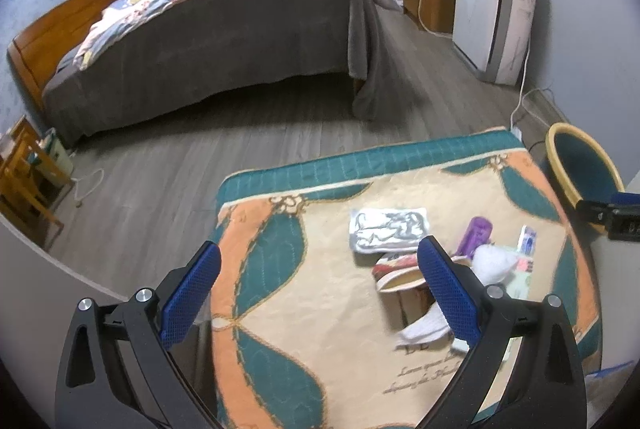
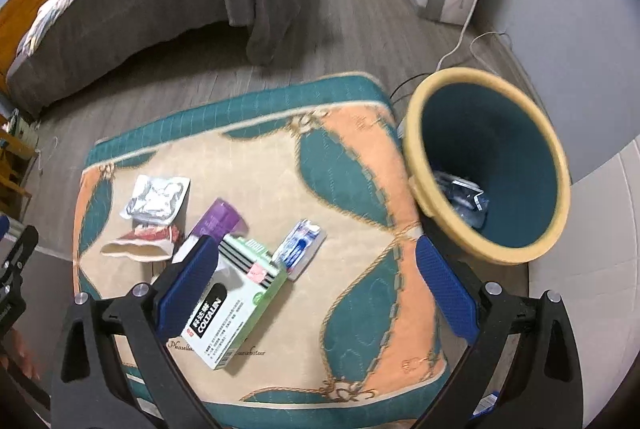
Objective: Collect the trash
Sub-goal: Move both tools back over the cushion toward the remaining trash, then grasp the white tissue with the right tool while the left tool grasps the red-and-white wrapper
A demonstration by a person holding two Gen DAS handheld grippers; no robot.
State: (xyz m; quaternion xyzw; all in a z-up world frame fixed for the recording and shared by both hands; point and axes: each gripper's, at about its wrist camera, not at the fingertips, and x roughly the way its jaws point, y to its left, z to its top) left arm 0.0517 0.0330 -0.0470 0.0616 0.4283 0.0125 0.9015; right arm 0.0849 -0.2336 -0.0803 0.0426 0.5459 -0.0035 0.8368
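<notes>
Nearest the lens in the right wrist view, the right gripper (image 2: 316, 293), black-framed with blue textured pads, spread wide and gripping nothing. Directly ahead of its left finger (image 2: 188, 285), a green-and-white cardboard medicine box (image 2: 234, 303) lying flat on the quilted teal, orange and cream cushioned stool top (image 2: 352, 189). Between the fingers and slightly beyond, a small blue-and-white sachet (image 2: 301, 247) just beside the box's far corner. Farther ahead and to the left, a purple plastic wrapper (image 2: 222, 221), then a red-and-cream paper packet (image 2: 140, 245), with a crumpled silver foil pouch (image 2: 158, 199) touching the packet's far edge. Ahead of the right finger, off the stool's right edge, a round bin with a yellow rim and teal inside (image 2: 496, 133), tilted toward the lens, with clear crumpled wrapping at its bottom. In the left wrist view, the left gripper (image 1: 320, 293) likewise wide open and empty, hovering over the same stool top. By its right finger (image 1: 448, 289), a crumpled white tissue (image 1: 496, 263) and another white paper piece nearer the lens, partly hidden by the pad. Beyond, the foil pouch, packet and purple wrapper. Far off across grey wood-look flooring (image 1: 240, 133), a bed with a grey blanket (image 1: 224, 29).
</notes>
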